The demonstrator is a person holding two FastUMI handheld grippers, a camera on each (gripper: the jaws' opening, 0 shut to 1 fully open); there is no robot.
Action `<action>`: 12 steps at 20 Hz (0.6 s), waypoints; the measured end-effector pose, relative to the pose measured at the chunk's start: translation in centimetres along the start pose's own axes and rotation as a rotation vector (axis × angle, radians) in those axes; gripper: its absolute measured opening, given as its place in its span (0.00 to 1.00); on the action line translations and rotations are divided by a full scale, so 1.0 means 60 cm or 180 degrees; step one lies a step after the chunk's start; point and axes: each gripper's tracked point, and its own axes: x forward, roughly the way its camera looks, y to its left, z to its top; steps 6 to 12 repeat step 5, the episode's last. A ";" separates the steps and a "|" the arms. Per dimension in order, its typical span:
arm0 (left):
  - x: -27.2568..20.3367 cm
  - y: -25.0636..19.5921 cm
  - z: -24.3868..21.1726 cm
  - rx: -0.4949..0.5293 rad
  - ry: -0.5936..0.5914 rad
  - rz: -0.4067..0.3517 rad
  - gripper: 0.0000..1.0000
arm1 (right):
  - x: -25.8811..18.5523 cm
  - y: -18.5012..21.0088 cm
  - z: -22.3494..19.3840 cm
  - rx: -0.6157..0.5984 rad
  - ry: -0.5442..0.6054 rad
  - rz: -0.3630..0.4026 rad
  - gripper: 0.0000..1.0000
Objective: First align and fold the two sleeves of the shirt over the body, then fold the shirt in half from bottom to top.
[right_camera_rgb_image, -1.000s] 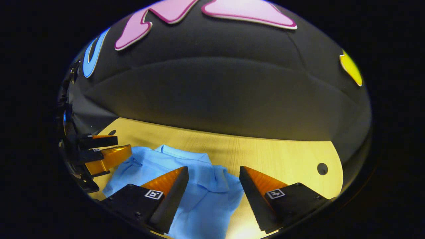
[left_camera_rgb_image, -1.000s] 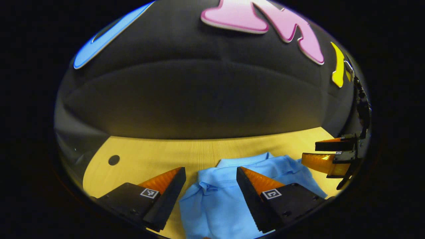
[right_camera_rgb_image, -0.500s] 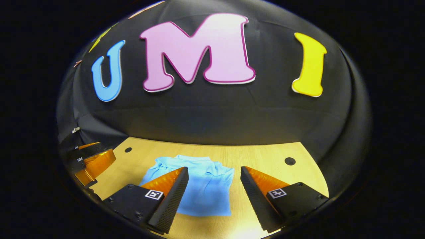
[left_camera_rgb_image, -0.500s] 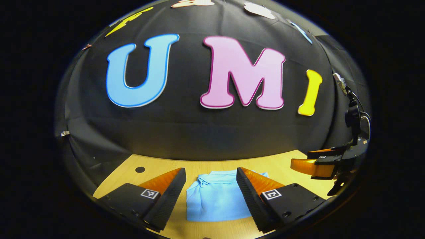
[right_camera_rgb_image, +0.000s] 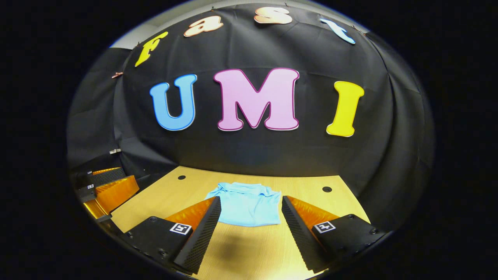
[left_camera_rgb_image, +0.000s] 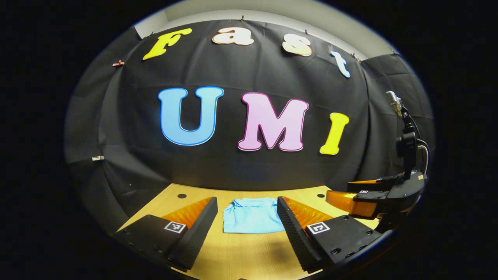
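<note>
Left gripper (left_camera_rgb_image: 245, 212) hangs above the near part of the table (left_camera_rgb_image: 249, 252) with its fingers spread apart and nothing between them. Right gripper (right_camera_rgb_image: 251, 212) is in the same state, spread wide and holding nothing, also above the near table edge.

The left gripper view shows the right gripper (left_camera_rgb_image: 352, 196) at its right side, seen from the flank, together with a dark mount and a cable above it. The right gripper view shows the left gripper (right_camera_rgb_image: 105, 186) at its left edge, partly cut off; its fingers stand apart there too.

The shirt (left_camera_rgb_image: 253, 216) lies on the table, toward the far side near the wall, and both grippers are well apart from it. In both views it appears in the gap between the fingers. It is light blue and folded into a compact, almost square packet. Its near edge is straight and flat on the wood. At the far edge the collar (right_camera_rgb_image: 241, 188) is visible, a little wrinkled. The sleeves are tucked in, so the sides look rather even. Two small dark holes (right_camera_rgb_image: 327, 189) sit in the table, one at each side of the shirt.
</note>
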 end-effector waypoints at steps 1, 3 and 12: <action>-0.029 -0.001 -0.001 0.0021 -0.0009 -0.0007 0.97 | -0.023 0.008 -0.001 -0.0003 -0.0008 0.0003 0.98; -0.078 -0.002 -0.003 0.0048 -0.0015 -0.0006 0.97 | -0.064 0.031 0.002 0.0031 -0.0049 0.0049 0.98; -0.123 -0.002 -0.002 0.0038 -0.0024 0.0010 0.97 | -0.099 0.047 0.005 0.0027 -0.0102 0.0098 0.98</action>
